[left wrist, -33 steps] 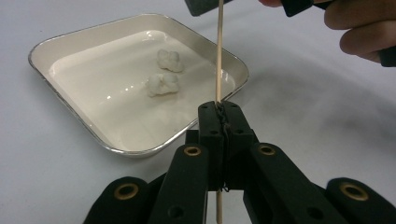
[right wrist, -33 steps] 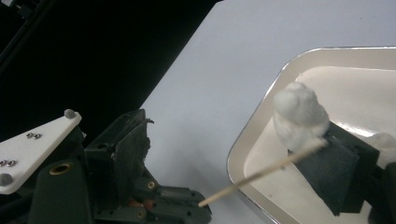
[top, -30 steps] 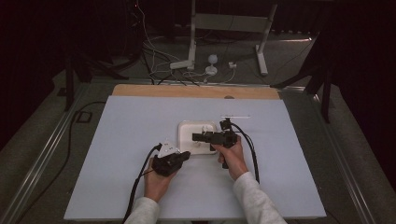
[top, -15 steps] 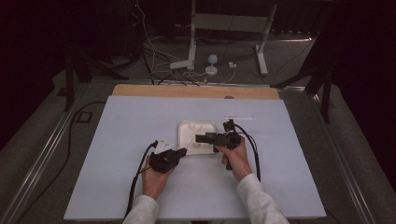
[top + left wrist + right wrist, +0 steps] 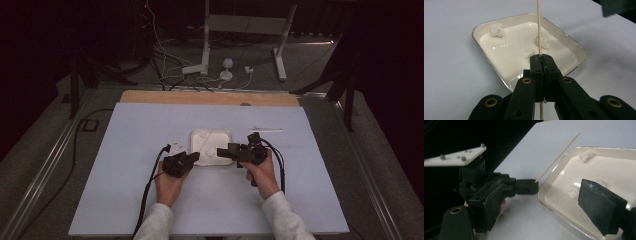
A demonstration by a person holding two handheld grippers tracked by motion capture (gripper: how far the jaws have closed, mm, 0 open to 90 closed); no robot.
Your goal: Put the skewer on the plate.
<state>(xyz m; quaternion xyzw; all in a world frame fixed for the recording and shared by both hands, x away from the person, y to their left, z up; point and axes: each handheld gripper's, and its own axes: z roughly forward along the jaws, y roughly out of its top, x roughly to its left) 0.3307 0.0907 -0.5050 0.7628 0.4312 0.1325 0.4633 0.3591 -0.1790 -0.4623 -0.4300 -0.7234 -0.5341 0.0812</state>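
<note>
Left gripper (image 5: 192, 158), held in the person's left hand (image 5: 170, 182) near the middle of the pale blue table (image 5: 125, 150), just left of the tray; black cable (image 5: 150, 187) trailing back toward the near edge. Jaws pressed together on a thin wooden stick (image 5: 539, 27), pinched close to its lower end, with the long part rising up and away over the tray's left rim. In the right gripper view, same gripper (image 5: 534, 186) seen side-on with its pale three-cornered plate (image 5: 455, 156) on top, stick (image 5: 557, 157) slanting up and to the right from the jaw tips.

Centre: shallow white square tray (image 5: 197, 137) with rounded corners, flat on the table between the two grippers. Glossy inner floor (image 5: 509, 50) carrying small white cotton-like tufts: one (image 5: 497, 30) by the far left corner, one (image 5: 542, 42) near the middle just behind the stick, a third half hidden behind the jaw tips.

Right: right gripper (image 5: 224, 150), held in the right hand (image 5: 260, 172), pointing left over the tray's right edge. Jaws spread wide apart with nothing between them, one black jaw low at the left of its own view and the other hanging over the tray. Farther right and farther off, a thin pale object (image 5: 265, 130) lying on the table, too small to identify.
</note>
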